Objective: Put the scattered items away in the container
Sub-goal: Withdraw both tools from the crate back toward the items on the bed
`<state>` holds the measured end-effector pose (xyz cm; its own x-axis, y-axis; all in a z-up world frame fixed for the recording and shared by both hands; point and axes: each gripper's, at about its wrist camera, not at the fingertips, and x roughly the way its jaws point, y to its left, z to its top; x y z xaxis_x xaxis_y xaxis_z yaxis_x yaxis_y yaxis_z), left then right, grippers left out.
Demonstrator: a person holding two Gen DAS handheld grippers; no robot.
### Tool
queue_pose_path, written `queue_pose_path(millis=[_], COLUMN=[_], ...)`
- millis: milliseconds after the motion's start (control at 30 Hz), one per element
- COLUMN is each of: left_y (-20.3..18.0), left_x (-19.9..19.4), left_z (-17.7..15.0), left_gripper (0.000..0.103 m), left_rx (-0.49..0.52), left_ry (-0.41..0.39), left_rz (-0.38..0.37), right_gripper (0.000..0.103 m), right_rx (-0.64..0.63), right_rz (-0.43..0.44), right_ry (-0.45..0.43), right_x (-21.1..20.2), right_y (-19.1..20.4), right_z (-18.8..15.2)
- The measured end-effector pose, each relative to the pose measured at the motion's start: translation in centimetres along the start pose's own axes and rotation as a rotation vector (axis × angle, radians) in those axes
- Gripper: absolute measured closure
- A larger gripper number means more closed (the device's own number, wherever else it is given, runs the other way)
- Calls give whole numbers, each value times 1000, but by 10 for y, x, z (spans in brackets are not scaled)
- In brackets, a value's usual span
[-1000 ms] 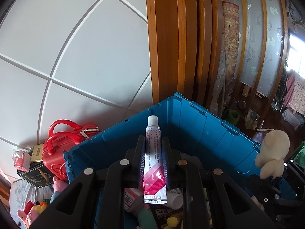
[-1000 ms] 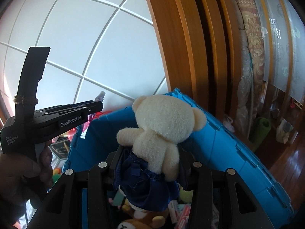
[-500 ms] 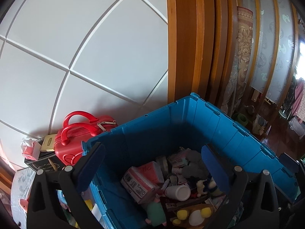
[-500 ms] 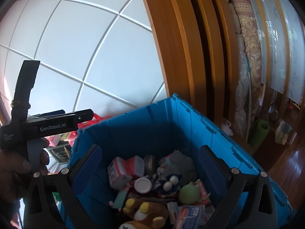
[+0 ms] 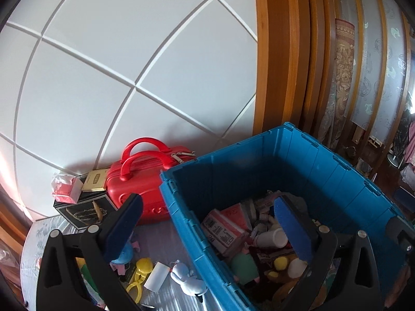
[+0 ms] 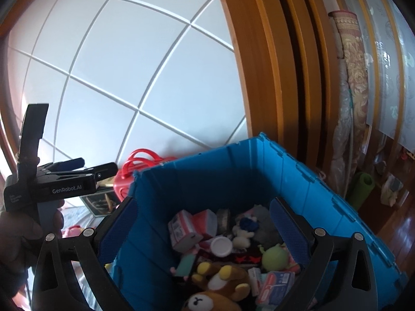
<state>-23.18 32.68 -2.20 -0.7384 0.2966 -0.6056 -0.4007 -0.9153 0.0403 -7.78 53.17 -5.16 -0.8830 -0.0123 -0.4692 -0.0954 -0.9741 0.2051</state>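
Both claws gape wide and empty, and the leftover toys [image 5: 145, 272] lie on the tabletop [image 5: 168, 235] beside the blue container [image 5: 324, 155], below the left claw [image 5: 207, 223], far nearer it than the right claw [image 6: 202, 223].

One blue container [image 5: 324, 160]. One red case [image 5: 145, 178] with two handles. Two black boxes [image 5: 83, 211], stacked. One brown bear plush [image 6: 215, 292]. One green plush [image 6: 275, 258]. Two red-and-white cartons [image 6: 184, 230]. One white rabbit toy [image 5: 186, 280].
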Motion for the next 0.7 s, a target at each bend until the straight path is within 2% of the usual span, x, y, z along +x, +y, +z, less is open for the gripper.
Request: queue_pose_path(millis=[200,367,500,700], left_y=[56,93,120,154], left_x=[-17,-21,-19,-3], left_z=[-32,-66,-94,-141], left_gripper=[0,0,0,0], left_rx=[-40,-32,-31,27], left_ry=[14,50,87,151], left_rz=[28,58,54,32], right_gripper=[0,0,0,0], right_rx=[-38,-102,-132,-184], right_rz=[42,82,105,125], right_ry=[7,16,35,69], right_x=[-8,-9,-5,7], right_y=[43,94,129,180], right_z=[-9,-22,-36,-68])
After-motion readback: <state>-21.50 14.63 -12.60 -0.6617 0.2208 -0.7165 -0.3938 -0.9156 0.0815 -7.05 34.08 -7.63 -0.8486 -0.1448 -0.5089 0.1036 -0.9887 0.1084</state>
